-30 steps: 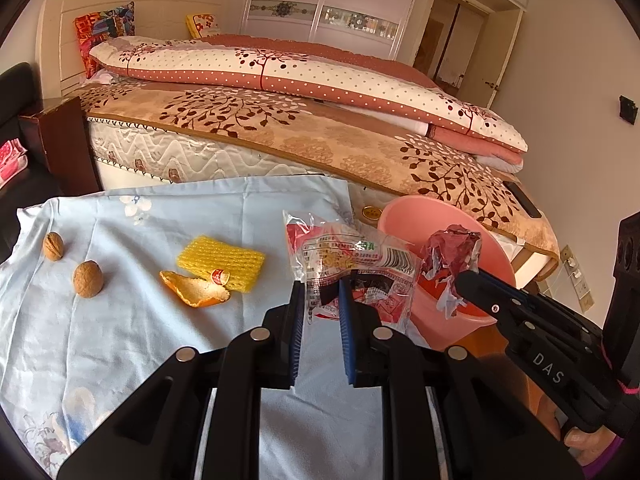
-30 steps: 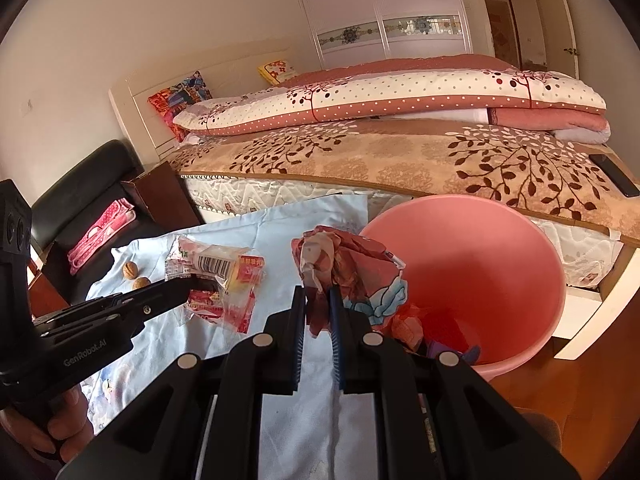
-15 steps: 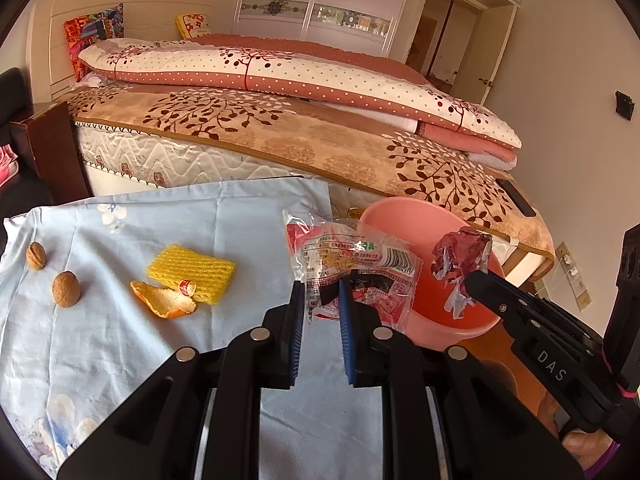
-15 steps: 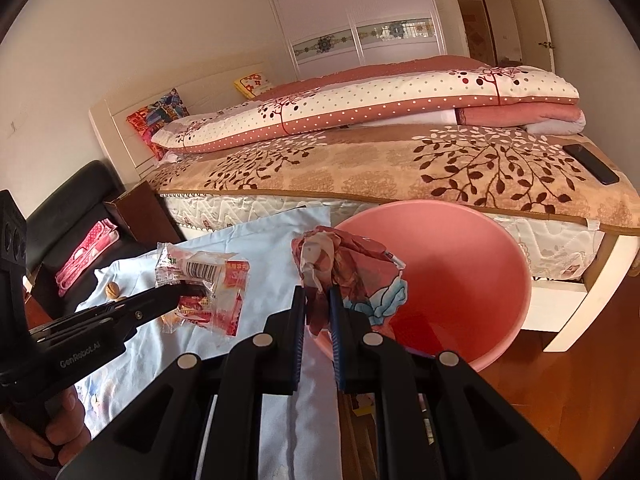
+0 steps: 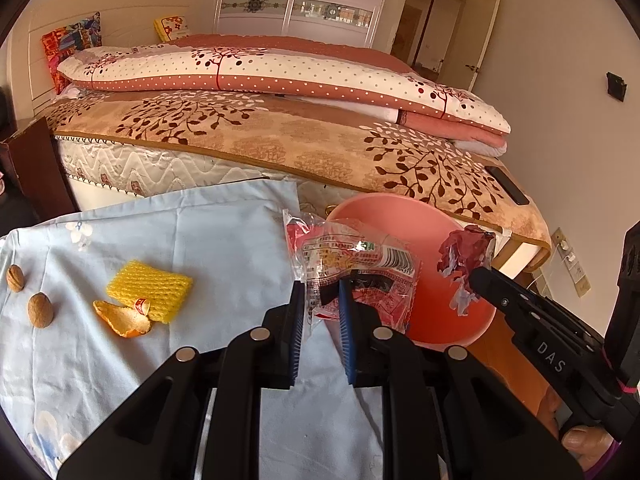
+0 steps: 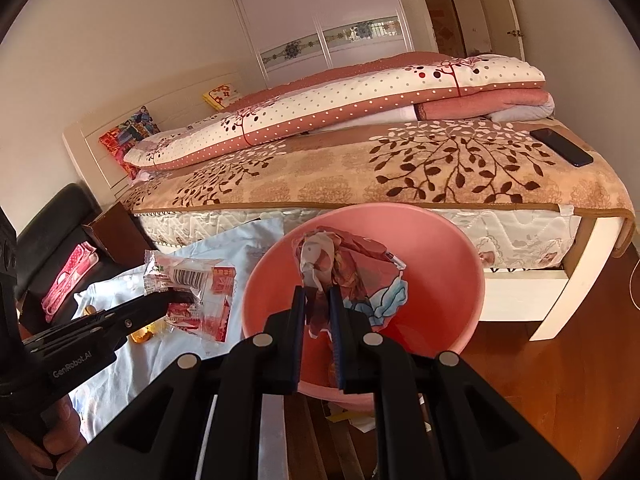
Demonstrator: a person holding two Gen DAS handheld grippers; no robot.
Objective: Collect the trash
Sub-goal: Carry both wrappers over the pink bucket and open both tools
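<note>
Now your right tool [image 6: 318,306] is clenched on the crumpled red wrapper [image 6: 344,264], which hangs directly over the pink bin [image 6: 460,280] just beyond it. Your left tool [image 5: 322,300] grips the clear snack packet [image 5: 352,264] with the bin's rim just ahead to its right.

A surface draped in a pale blue cloth [image 5: 224,240] is carrying a yellow foam net [image 5: 150,290], with an orange peel [image 5: 122,318] touching the net's near edge and two walnuts [image 5: 40,310] lying well apart from the net toward the cloth's left edge. Beyond the net, the bed [image 5: 280,148] is bearing a folded quilt [image 5: 248,70] and a dark phone [image 6: 561,147] near its foot.
</note>
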